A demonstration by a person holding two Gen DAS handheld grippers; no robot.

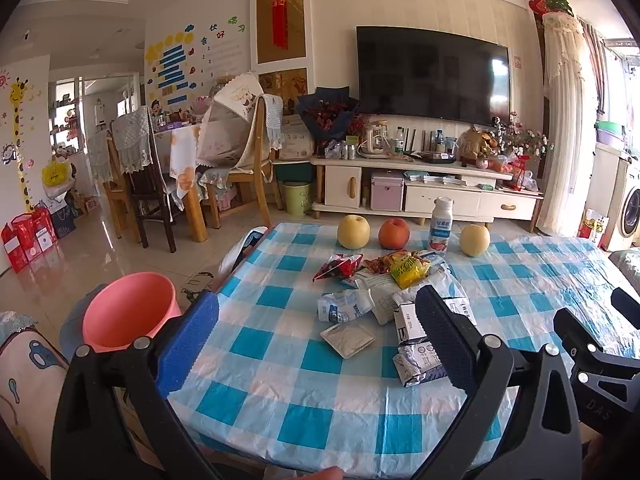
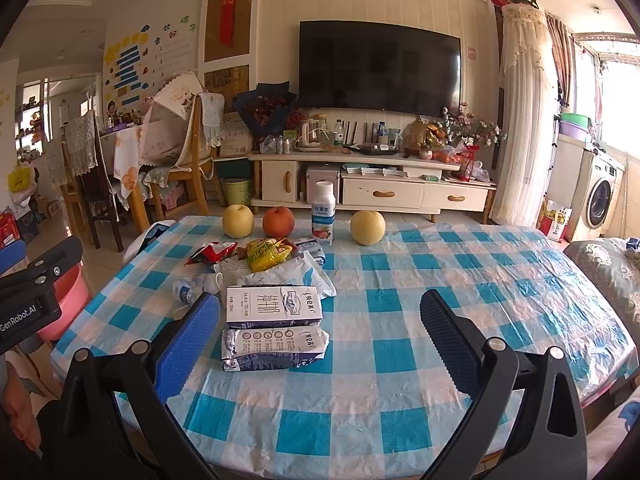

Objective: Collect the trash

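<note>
A heap of trash lies mid-table: a red wrapper (image 1: pixel 338 266), a yellow snack bag (image 1: pixel 408 270), a crumpled white-blue bag (image 1: pixel 344 306), a flat silver packet (image 1: pixel 348 338) and two milk cartons. In the right wrist view one carton (image 2: pixel 274 306) is whole and the nearer one (image 2: pixel 274 348) is squashed. My left gripper (image 1: pixel 318 344) hovers open over the table's near left corner, short of the silver packet. My right gripper (image 2: pixel 318 340) is open too, its blue finger (image 2: pixel 188 344) beside the squashed carton. A pink bin (image 1: pixel 128 312) stands on the floor left of the table.
Two yellow pears (image 1: pixel 353 232) (image 1: pixel 474 240), a red apple (image 1: pixel 394 233) and a yoghurt bottle (image 1: pixel 440 224) line the far edge of the blue checked tablecloth (image 1: pixel 280 380). Chairs and a dining table stand far left, a TV cabinet behind, a cushion (image 2: pixel 608 264) at right.
</note>
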